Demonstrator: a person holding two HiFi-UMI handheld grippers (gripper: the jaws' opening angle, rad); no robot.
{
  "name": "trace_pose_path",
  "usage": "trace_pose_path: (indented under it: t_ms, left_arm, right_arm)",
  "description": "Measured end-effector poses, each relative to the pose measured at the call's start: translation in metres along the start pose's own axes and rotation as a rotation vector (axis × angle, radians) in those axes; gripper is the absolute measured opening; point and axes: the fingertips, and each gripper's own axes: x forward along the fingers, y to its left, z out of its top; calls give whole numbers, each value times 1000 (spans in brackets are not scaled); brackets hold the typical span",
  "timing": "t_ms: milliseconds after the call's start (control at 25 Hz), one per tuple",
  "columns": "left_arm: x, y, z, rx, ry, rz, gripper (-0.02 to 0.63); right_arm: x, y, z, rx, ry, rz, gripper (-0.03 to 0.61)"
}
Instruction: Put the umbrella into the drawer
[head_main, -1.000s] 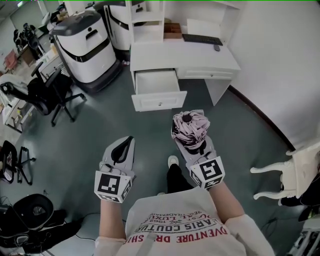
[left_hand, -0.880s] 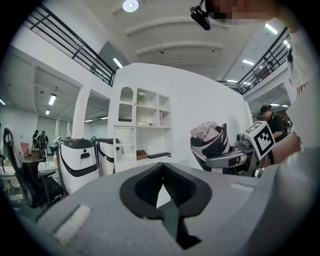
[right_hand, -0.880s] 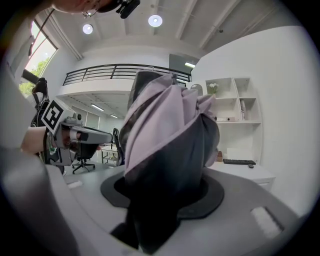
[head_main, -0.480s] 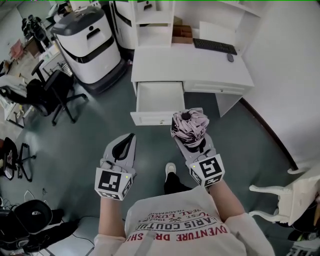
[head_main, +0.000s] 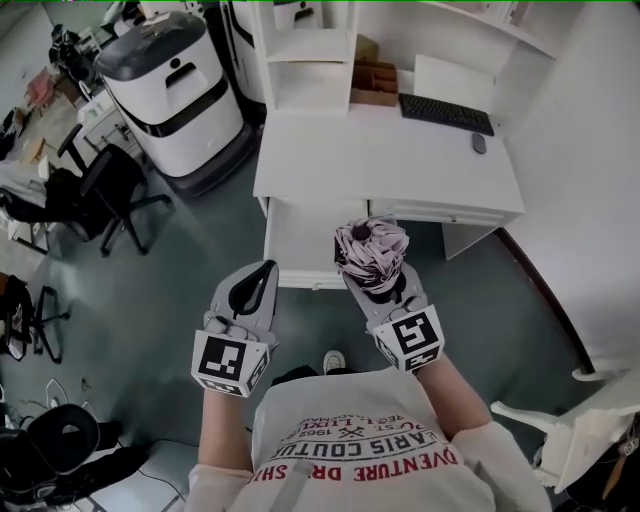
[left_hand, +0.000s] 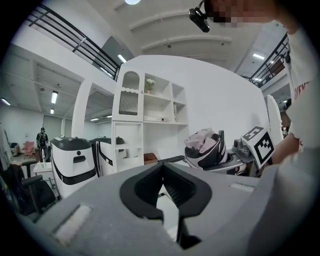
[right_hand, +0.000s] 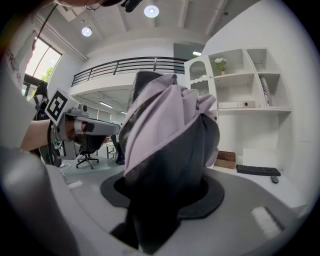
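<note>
A folded umbrella (head_main: 371, 248) of pale pink and black cloth stands bunched between the jaws of my right gripper (head_main: 380, 272), which is shut on it. In the right gripper view the umbrella (right_hand: 170, 150) fills the middle and hides the jaw tips. My left gripper (head_main: 266, 268) is level beside it on the left, shut and holding nothing; its tips meet in the left gripper view (left_hand: 162, 172). The white desk's open drawer (head_main: 300, 278) lies just beyond and below both grippers, partly hidden behind them. The left gripper view also catches the umbrella (left_hand: 204, 147) at its right.
The white desk (head_main: 385, 150) carries a keyboard (head_main: 445, 113), a mouse (head_main: 479, 143) and a brown box (head_main: 372, 85) under white shelves. Two white-and-black machines (head_main: 175, 90) stand at the left, with an office chair (head_main: 110, 195) nearby. A white chair (head_main: 590, 410) is at the lower right.
Both grippers have advanced together toward the desk, the right one still holding the umbrella. The open drawer, earlier well ahead, now sits right in front of the jaws.
</note>
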Motion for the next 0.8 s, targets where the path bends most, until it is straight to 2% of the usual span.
trace_pose_path:
  t_ms: [240, 440, 800]
  left_arm:
    - [48, 28, -9, -11, 4, -22, 5]
    - [81, 63, -26, -37, 24, -56, 5]
    - [139, 126, -77, -106, 65, -120, 5]
  right_arm:
    - [52, -24, -11, 11, 29, 41, 202]
    - [103, -38, -31, 37, 109, 62, 202]
    - [204, -41, -107, -14, 316, 184, 202]
